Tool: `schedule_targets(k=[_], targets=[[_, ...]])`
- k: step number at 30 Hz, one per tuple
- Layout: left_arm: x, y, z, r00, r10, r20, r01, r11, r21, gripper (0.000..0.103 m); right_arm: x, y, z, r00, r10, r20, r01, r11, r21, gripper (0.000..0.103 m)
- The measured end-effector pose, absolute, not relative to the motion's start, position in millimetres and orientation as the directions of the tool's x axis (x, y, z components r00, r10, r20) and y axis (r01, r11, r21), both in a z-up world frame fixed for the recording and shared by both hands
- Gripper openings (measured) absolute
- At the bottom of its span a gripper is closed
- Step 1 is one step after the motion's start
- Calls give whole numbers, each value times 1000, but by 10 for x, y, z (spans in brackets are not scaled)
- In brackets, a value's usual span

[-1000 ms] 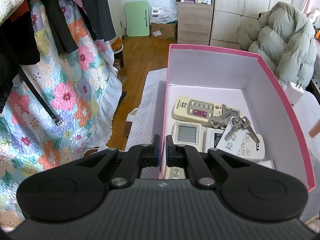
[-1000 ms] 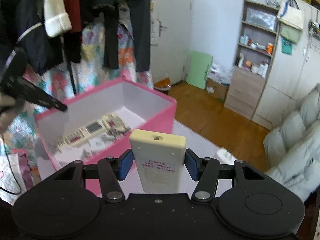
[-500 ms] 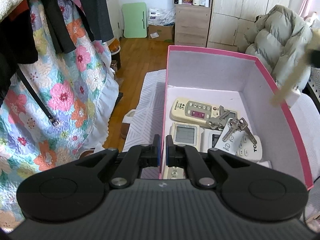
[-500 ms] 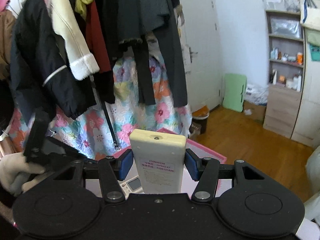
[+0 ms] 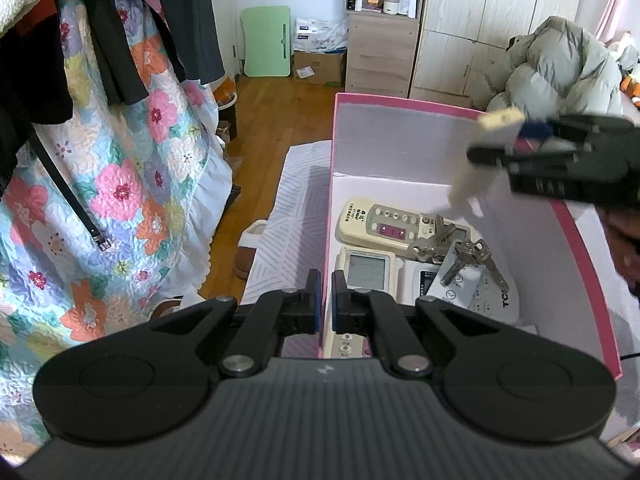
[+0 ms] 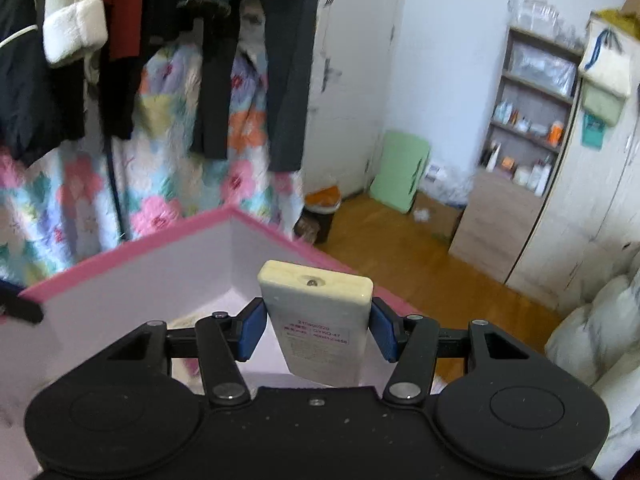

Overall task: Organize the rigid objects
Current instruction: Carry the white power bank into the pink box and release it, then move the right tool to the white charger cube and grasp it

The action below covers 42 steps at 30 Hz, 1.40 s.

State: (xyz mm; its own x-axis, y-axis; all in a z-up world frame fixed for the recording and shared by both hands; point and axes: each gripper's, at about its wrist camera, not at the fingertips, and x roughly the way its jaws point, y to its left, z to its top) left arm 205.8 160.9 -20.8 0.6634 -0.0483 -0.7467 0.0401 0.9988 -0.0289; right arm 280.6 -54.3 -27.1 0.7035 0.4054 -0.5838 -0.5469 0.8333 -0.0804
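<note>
A pink box [image 5: 400, 101] with white inner walls holds a cream remote [image 5: 384, 224], a screen remote [image 5: 368, 266], a white remote [image 5: 494, 298] and a bunch of keys [image 5: 466, 256]. My left gripper [image 5: 326, 306] is shut on the box's near left wall, one pad on each side. My right gripper [image 6: 318, 328] is shut on a cream remote control [image 6: 316, 308], label side up. That right gripper [image 5: 518, 140] reaches in from the right and holds the remote control [image 5: 472, 176], blurred and tilted down, above the box's far right part. In the right wrist view, a corner of the box [image 6: 120, 252] lies just ahead.
The box rests on a white quilted cover [image 5: 288, 216]. A floral quilt [image 5: 120, 184] and dark hanging clothes [image 5: 104, 32] stand to the left. Wooden floor [image 5: 276, 120], a drawer cabinet [image 5: 380, 56] and a puffy grey jacket [image 5: 560, 68] lie beyond.
My right gripper has carried the remote control in from the right and down, so it now hangs over the box. The left gripper has stayed on the wall.
</note>
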Motion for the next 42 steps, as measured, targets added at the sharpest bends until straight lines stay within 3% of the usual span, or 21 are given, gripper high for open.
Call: schedule_targets(k=[12, 14, 18, 26, 32, 42], targets=[[2047, 1626, -216, 668, -52, -743, 41, 999, -33, 4, 2452, -432, -352, 690, 295, -661, -567, 789, -239, 60], [2043, 1626, -221, 668, -50, -743, 41, 999, -31, 4, 2370, -416, -327, 669, 287, -685, -582, 775, -244, 54], [2047, 1626, -223, 666, -51, -744, 40, 999, -33, 4, 2194, -488, -211, 612, 339, -715, -612, 775, -156, 55], [2053, 1614, -218, 668, -49, -743, 36, 999, -33, 4, 1946, -1198, 196, 653, 482, -585, -567, 823, 46, 62], [2053, 1613, -220, 667, -48, -744, 35, 999, -33, 4, 2077, -1842, 102, 723, 350, -596, -400, 915, 52, 63], [2063, 1621, -214, 663, -42, -747, 36, 999, -24, 4, 2336, -2497, -395, 689, 257, -677, -209, 966, 155, 63]])
